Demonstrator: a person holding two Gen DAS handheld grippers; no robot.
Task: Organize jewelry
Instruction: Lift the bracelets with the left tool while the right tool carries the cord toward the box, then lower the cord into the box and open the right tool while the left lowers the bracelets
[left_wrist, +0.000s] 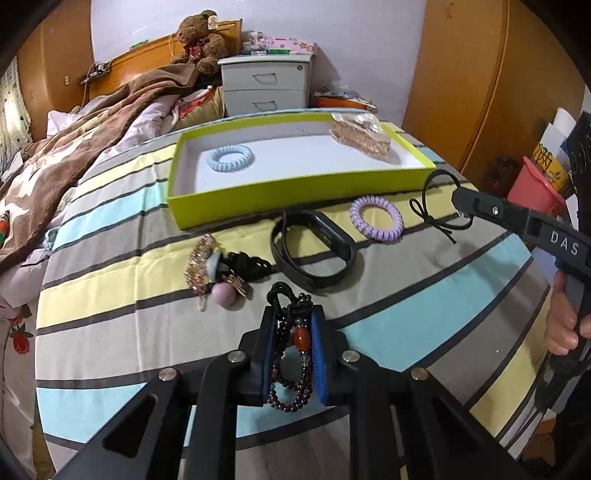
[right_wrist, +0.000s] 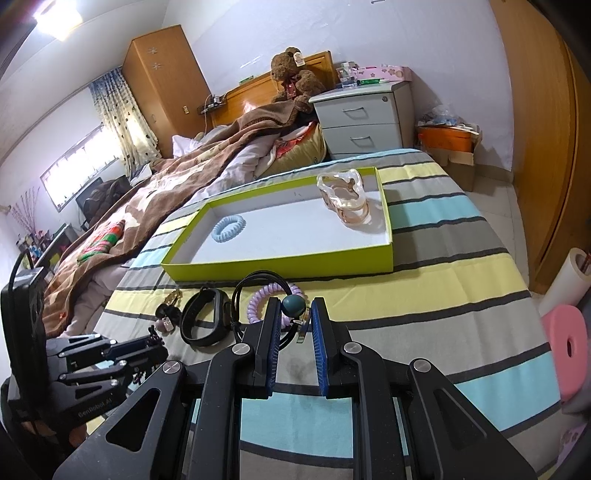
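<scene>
Between left fingers (left_wrist: 293, 345) narrow gap, beaded bracelet (left_wrist: 295, 354) clamped; right fingers (right_wrist: 293, 332) grip hair tie (right_wrist: 293, 304)

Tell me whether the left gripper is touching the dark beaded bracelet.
Touching. The left wrist view shows the left gripper with its blue pads pressed against the dark beaded bracelet, which hangs between them.

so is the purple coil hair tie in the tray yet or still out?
Out. The purple coil hair tie lies on the striped bedsheet in front of the green tray; only the blue coil tie and clear claw clip are inside.
</scene>
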